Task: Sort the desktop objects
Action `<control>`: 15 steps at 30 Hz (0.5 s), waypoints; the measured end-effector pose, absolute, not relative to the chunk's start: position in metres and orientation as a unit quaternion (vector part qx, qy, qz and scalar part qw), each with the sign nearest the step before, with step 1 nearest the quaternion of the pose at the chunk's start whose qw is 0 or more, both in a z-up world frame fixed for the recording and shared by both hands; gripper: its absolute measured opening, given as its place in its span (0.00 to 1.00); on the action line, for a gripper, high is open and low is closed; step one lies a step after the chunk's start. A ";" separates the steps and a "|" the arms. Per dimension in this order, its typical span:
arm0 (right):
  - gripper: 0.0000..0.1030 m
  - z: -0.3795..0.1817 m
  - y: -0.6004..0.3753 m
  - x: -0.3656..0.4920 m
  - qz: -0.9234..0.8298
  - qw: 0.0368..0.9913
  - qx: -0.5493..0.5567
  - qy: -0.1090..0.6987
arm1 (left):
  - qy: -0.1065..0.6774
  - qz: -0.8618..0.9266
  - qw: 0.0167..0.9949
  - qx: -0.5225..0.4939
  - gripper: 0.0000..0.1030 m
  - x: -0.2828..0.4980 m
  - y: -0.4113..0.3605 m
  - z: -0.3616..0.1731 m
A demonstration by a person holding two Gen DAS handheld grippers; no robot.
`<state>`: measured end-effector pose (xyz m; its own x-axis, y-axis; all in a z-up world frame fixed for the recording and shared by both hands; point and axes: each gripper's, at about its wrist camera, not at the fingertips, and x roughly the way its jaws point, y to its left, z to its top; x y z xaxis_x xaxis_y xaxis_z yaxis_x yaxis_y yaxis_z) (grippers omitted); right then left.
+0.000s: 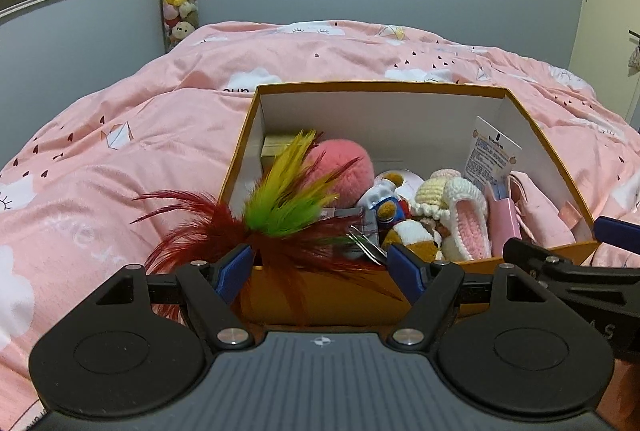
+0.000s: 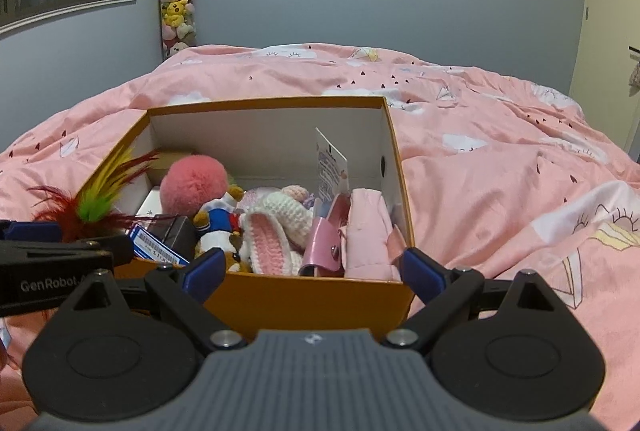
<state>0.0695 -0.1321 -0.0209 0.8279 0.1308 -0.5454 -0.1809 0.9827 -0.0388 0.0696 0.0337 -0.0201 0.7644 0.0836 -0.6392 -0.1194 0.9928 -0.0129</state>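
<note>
An orange cardboard box (image 1: 340, 295) (image 2: 312, 299) sits on the pink bed, holding a pink pompom (image 1: 344, 167) (image 2: 192, 187), a crocheted slipper (image 1: 468, 219) (image 2: 272, 235), a small plush figure (image 1: 388, 203), a pink pouch (image 2: 324, 243) and a card (image 1: 494, 155). A red, yellow and green feather toy (image 1: 280, 219) (image 2: 96, 199) lies over the box's near left corner, between the fingers of my left gripper (image 1: 320, 267), which is open and does not clamp it. My right gripper (image 2: 316, 267) is open and empty at the box's near right wall.
The pink quilt (image 1: 120, 159) (image 2: 500, 171) covers the whole bed around the box. A tall clear tube of plush toys (image 2: 176, 3) stands in the far corner by the grey wall. A window is at the far left.
</note>
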 end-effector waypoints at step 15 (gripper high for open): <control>0.94 -0.026 -0.129 0.068 0.080 0.955 -0.055 0.280 | 0.340 0.065 0.938 -0.033 0.92 0.073 0.035 -0.022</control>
